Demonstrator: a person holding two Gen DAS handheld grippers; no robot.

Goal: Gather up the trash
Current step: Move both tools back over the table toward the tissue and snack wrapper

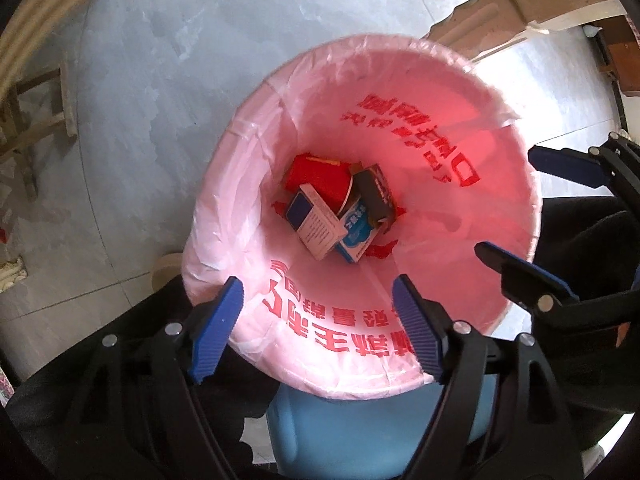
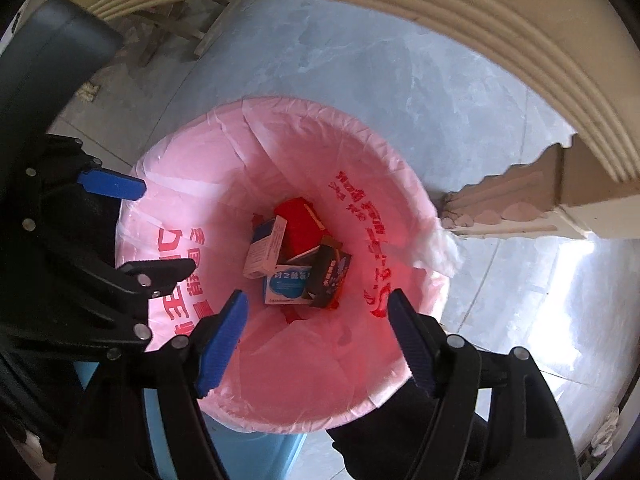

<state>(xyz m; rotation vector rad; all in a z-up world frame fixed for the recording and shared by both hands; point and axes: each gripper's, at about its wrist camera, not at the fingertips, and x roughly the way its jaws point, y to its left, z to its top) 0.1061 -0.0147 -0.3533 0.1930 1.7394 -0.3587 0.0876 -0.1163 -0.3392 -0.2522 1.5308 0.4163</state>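
Observation:
A blue bin [image 1: 360,432] lined with a pink bag [image 1: 460,272] printed in red stands on the floor below both grippers. At its bottom lie a red pack [image 1: 320,178], a white and blue box [image 1: 314,222], a light blue box [image 1: 356,236] and a dark box [image 1: 374,194]. My left gripper [image 1: 318,292] hangs open over the near rim with nothing between its blue pads. My right gripper [image 2: 316,298] is open and empty too, pointing straight down into the bag [image 2: 360,360] above the same boxes [image 2: 286,286]. Each gripper shows in the other's view, the right gripper [image 1: 508,202] and the left gripper [image 2: 166,227].
Grey tiled floor [image 1: 180,60] surrounds the bin. A wooden stool [image 1: 36,120] stands to the left. Cream furniture with a ribbed edge [image 2: 400,0] and a carved leg [image 2: 520,200] sits close beside the bin. Dark clothing of the person [image 1: 100,360] borders the near side.

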